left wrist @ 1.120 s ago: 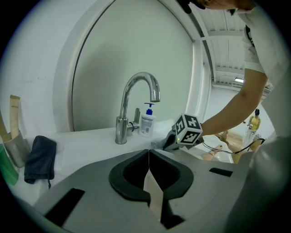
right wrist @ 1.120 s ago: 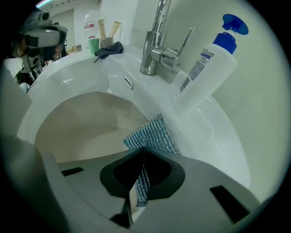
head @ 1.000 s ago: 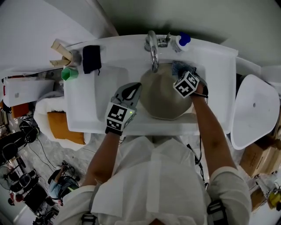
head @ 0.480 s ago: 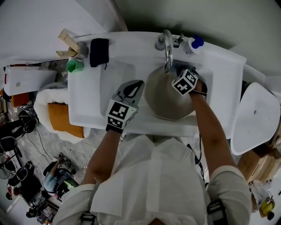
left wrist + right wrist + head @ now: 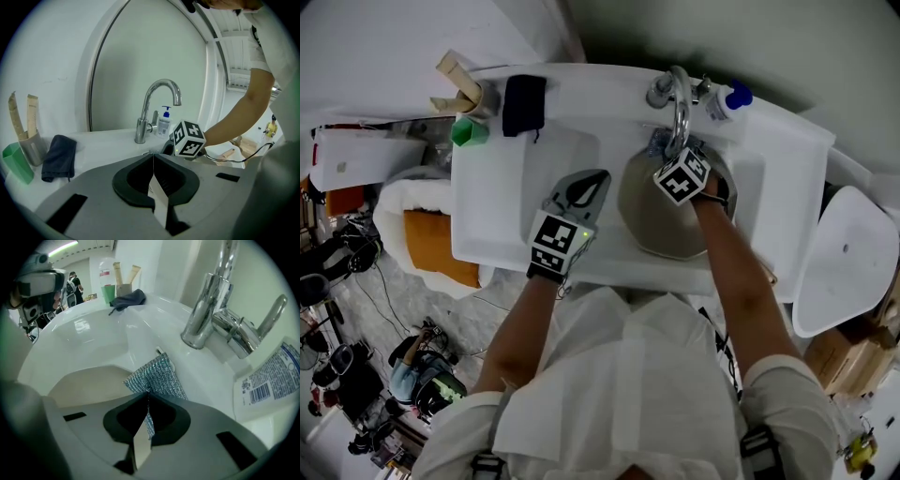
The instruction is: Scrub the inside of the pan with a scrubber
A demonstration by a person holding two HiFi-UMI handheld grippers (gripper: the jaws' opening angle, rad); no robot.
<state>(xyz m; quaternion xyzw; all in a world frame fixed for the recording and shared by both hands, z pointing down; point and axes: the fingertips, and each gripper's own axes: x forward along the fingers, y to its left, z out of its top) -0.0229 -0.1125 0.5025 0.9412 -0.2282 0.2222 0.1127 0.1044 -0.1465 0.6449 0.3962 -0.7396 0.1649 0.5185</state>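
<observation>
"At the white sink (image 5: 487, 217), what lies in the basin?"

"A round beige pan (image 5: 654, 223), seen from above, sits directly below the curved chrome faucet (image 5: 680, 94). A person in a pale shirt leans over it with a two-jaw tool in each hand."

"And the scrubber?"

"The silvery mesh scrubber (image 5: 157, 376) is pinched between the jaws of the right gripper (image 5: 147, 397). That gripper points steeply down at the pan's far rim, close to the faucet's base. Most of the pad hangs past the rim, over the white basin wall. Whether it touches the pan cannot be told."

"The other hand?"

"The left gripper (image 5: 153, 157) has its jaws pressed together with nothing between them. It is over the sink's flat left part, just beside the pan's left rim, and points toward the faucet. The right gripper's marker cube shows in front of it."

"What else is on the ledge?"

"A soap bottle (image 5: 727, 101) with a blue pump stands just right of the faucet. At the far left corner a dark folded cloth (image 5: 525, 103) lies beside a grey holder (image 5: 484, 97). Two pale wooden-looking strips (image 5: 455, 75) stand in the holder, and a green cup (image 5: 469, 131) stands near it."
</observation>
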